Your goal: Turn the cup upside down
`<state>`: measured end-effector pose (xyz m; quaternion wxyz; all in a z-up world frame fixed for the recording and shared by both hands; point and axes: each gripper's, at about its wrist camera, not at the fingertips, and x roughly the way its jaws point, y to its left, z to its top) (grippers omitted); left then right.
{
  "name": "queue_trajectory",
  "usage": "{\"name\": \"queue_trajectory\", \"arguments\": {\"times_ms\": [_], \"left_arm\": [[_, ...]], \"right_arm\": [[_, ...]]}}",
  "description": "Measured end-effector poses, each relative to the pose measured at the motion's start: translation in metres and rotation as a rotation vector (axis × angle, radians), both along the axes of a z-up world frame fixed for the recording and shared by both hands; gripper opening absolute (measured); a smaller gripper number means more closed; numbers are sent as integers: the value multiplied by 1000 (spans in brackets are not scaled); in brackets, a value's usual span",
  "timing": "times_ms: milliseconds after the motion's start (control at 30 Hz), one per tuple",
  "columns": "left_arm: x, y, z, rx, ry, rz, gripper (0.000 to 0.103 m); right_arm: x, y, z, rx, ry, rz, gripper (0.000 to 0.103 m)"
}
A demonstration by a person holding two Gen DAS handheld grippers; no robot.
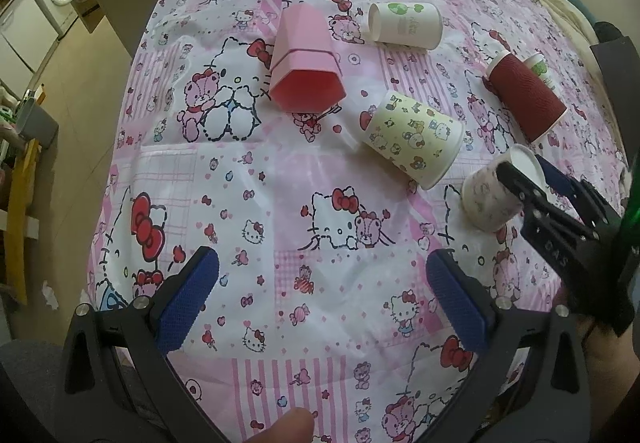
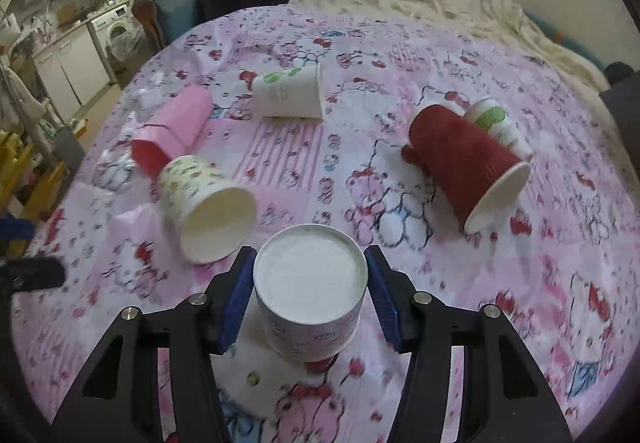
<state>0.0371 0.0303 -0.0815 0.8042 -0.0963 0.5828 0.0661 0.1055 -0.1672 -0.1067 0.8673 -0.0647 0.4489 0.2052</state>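
The small paper cup (image 2: 310,297) is standing base-up near the tablecloth's (image 2: 400,55) near edge; I'm bracketing it with the right gripper (image 2: 310,293), pads barely clear. Left gripper (image 1: 320,303) is hanging wide. Withdrawing crookedly could topple it.

Paper cups lie on the glossy, crinkled plastic tablecloth (image 1: 248,171): a smooth printed cup (image 2: 310,295) between my right tool's (image 2: 310,293) blue knurled rubber pads (image 2: 236,303), a rough-textured red cup (image 2: 464,163), a matt pink folded-paper cup (image 1: 302,59). My left tool (image 1: 320,295) shows matt black plastic and metal screws.
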Motion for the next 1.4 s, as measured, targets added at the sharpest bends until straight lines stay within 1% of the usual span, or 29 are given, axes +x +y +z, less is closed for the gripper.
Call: {"name": "queue_trajectory", "arguments": {"times_ms": [167, 300, 367, 400, 433, 467, 533, 567, 600, 667, 700, 733, 800, 900, 933, 1067, 1200, 1300, 1400], "left_arm": [[0, 1, -2, 2, 6, 4, 102], [0, -1, 3, -14, -22, -4, 102], [-2, -2, 8, -24, -55, -9, 102], [-2, -3, 11, -23, -70, -9, 102], [-3, -3, 13, -19, -87, -7, 102], [-4, -3, 17, -11, -107, -4, 102], [-9, -3, 25, 6, -155, 5, 102], [-12, -2, 30, 16, -181, 13, 102], [-16, -3, 37, 24, -221, 17, 102], [-25, -5, 51, 54, -300, 17, 102], [-31, -8, 59, 74, -348, 11, 102], [-36, -12, 66, 92, -387, 5, 102], [-46, -21, 75, 115, -450, -17, 102], [-56, -29, 81, 99, -490, -26, 103], [-57, -31, 81, 95, -494, -27, 103], [-62, -43, 76, 88, -498, -47, 103], [-66, -54, 75, 127, -530, -61, 103], [-69, -59, 75, 133, -550, -63, 103], [-68, -62, 71, 139, -533, -63, 103]], "right_arm": [[4, 2, -3, 8, -5, 3, 58], [5, -2, -4, 26, 32, 0, 59], [7, -4, -6, 34, 78, -6, 71], [8, -6, -4, 47, 86, -10, 81], [6, -8, 0, 68, 80, -14, 86], [4, -12, 8, 94, 63, -17, 87], [0, -16, 24, 113, 41, -22, 89], [-5, -21, 36, 138, 24, -27, 89], [-7, -24, 44, 150, 13, -32, 90], [-22, -36, 68, 164, -37, -51, 96], [-27, -39, 76, 160, -61, -59, 101], [-37, -44, 85, 143, -96, -77, 103], [-56, -54, 98, 106, -143, -116, 103], [-75, -63, 103, 91, -154, -149, 103], [-78, -65, 103, 85, -152, -157, 103], [-90, -73, 103, 117, -157, -186, 103], [-94, -73, 98, 131, -163, -201, 103], [-95, -70, 94, 131, -156, -200, 103], [-95, -66, 94, 118, -170, -191, 103]]}}
